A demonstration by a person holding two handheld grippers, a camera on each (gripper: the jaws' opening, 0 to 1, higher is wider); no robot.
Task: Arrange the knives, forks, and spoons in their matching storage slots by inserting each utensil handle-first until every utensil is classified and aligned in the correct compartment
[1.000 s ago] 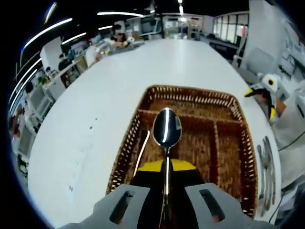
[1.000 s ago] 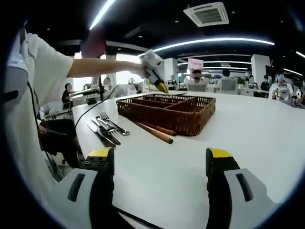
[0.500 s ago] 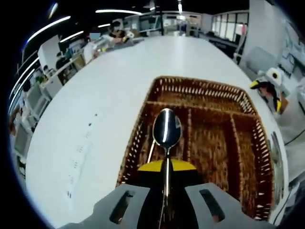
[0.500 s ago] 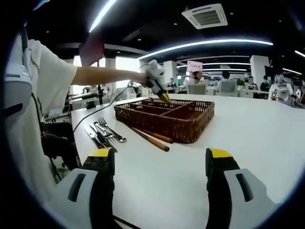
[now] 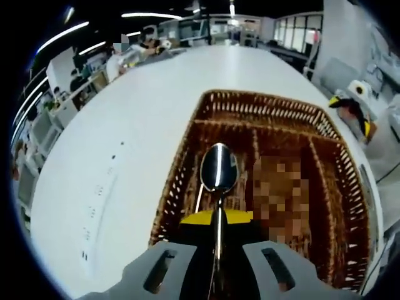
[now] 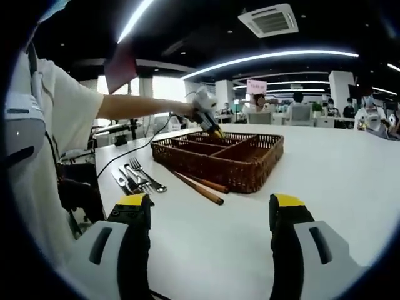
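One long white table (image 6: 325, 187) ran through a large open office lit by ceiling strips. On it sat a wicker tray (image 6: 219, 153) with divided slots; forks and knives (image 6: 137, 178) and wooden sticks (image 6: 200, 186) lay just beside it. The left gripper (image 5: 215, 219) was closed on a spoon (image 5: 217, 170), bowl forward over the tray's left slot. The right gripper (image 6: 209, 215) hovered wide open, holding nothing, well apart from the tray.
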